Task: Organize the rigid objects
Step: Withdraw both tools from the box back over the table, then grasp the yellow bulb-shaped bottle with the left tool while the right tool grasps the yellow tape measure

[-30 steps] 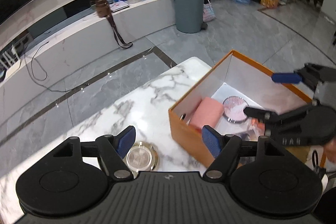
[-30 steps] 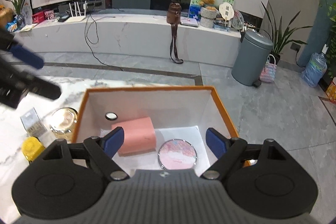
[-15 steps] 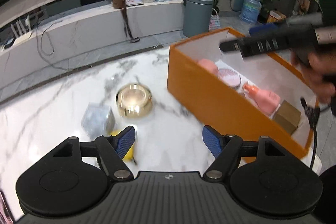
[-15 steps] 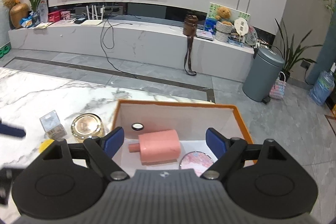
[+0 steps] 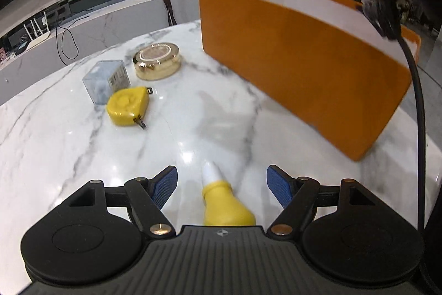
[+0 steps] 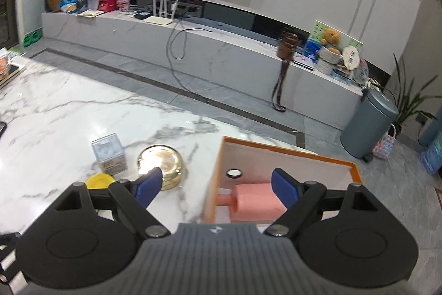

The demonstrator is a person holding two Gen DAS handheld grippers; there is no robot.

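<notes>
On the marble tabletop (image 5: 69,134), a clear cube box (image 5: 106,80), a yellow tape measure (image 5: 127,105) just beside it and a gold round tin (image 5: 157,61) are seen at the left, well apart from the orange box (image 5: 304,57) at the right. The left gripper (image 5: 222,184) is held wide, a yellow bottle with a white tip (image 5: 221,202) lying untouched between its pads. The right gripper (image 6: 212,187) is likewise spread wide and empty above the orange box's near-left wall, a pink bottle (image 6: 255,201) lying inside.

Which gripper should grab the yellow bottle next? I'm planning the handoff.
Left. The left gripper is open with the yellow bottle lying between its fingers on the table. The right gripper is open above the orange box.
</notes>
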